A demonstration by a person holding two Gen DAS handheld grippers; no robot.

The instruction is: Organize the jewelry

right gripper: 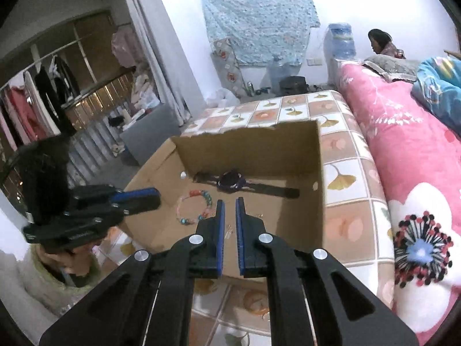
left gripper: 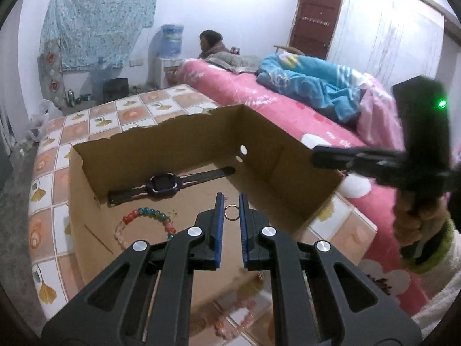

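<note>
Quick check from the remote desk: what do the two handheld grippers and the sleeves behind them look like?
Both grippers are black plastic linkages with round silver pivot bolts and ribbed blue pads on straight fingers: left gripper, right gripper. Seen from the left, the right unit's black housing carries a green light. Both sleeves are fluffy and pale with yellow-green cuffs.

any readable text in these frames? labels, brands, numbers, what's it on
None readable.
Water jug: label band too blurred to read.
Watch in the box: screen dark, no digits.
Left gripper: faint marks on its body, seen from the right wrist, too small to read.
Door: a row of marks, too small to tell.
</note>
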